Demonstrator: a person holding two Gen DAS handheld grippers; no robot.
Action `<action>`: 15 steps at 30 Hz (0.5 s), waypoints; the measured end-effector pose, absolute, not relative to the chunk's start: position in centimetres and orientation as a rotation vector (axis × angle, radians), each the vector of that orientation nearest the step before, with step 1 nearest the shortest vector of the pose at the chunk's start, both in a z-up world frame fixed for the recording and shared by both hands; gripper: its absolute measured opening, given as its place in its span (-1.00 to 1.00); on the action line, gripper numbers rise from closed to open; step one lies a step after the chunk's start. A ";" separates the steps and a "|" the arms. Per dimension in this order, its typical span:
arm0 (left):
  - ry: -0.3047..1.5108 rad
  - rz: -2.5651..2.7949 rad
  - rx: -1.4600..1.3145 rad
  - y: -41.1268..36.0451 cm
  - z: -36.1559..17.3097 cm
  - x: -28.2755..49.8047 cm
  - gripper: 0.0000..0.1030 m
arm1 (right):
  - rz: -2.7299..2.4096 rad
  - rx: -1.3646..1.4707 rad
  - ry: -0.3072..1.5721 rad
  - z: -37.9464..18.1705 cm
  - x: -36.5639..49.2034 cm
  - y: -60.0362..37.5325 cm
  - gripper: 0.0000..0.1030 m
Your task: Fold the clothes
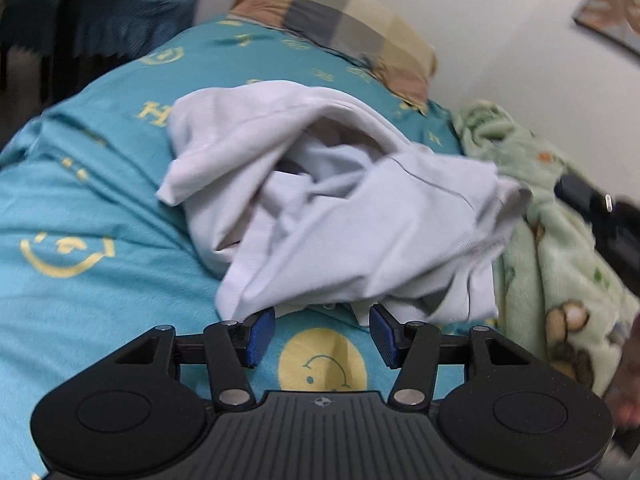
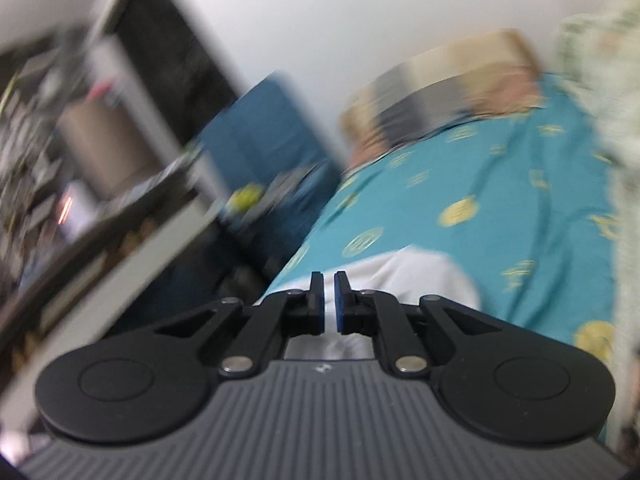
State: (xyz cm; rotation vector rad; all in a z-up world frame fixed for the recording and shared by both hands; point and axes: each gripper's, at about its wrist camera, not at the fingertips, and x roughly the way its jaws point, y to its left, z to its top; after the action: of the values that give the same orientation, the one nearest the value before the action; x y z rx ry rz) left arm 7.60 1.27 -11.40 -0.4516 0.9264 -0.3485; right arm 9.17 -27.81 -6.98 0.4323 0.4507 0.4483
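A crumpled white garment (image 1: pixel 320 200) lies in a heap on the teal bed sheet (image 1: pixel 80 200). My left gripper (image 1: pixel 322 332) is open just in front of the heap's near edge. Its blue pads (image 1: pixel 262 336) stand wide apart over a yellow smiley print, with nothing between them. The garment's right corner stretches up and to the right, blurred. In the right wrist view my right gripper (image 2: pixel 329 300) is shut to a thin slit with white cloth showing in it. More of the white garment (image 2: pixel 420 276) hangs under and behind its fingers.
A checked pillow (image 1: pixel 352 28) lies at the head of the bed against a white wall. A fluffy green blanket (image 1: pixel 560 240) is bunched along the right side. A person's hand (image 1: pixel 628 380) shows at the right edge. Left of the bed (image 2: pixel 500 184) stand cluttered shelves (image 2: pixel 60 160).
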 end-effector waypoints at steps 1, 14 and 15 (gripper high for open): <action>0.943 -0.347 -0.545 2.1 -12.0 7.9 0.10 | 0.456 0.373 0.447 -6.8 8.9 -27.1 -0.77; 0.923 -0.295 -1.150 7.5 -14.2 8.9 0.40 | 0.353 -0.275 0.368 -6.9 7.3 -19.9 0.04; 0.914 -0.294 -1.166 7.6 -14.1 8.9 0.40 | 0.342 -0.306 0.370 -7.3 7.5 -19.5 -0.01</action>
State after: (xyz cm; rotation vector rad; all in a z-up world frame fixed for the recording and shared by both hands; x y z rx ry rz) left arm 8.85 7.57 -14.10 -1.1664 0.9140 -0.2937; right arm 7.46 -19.54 -7.27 -0.3059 0.3703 0.3421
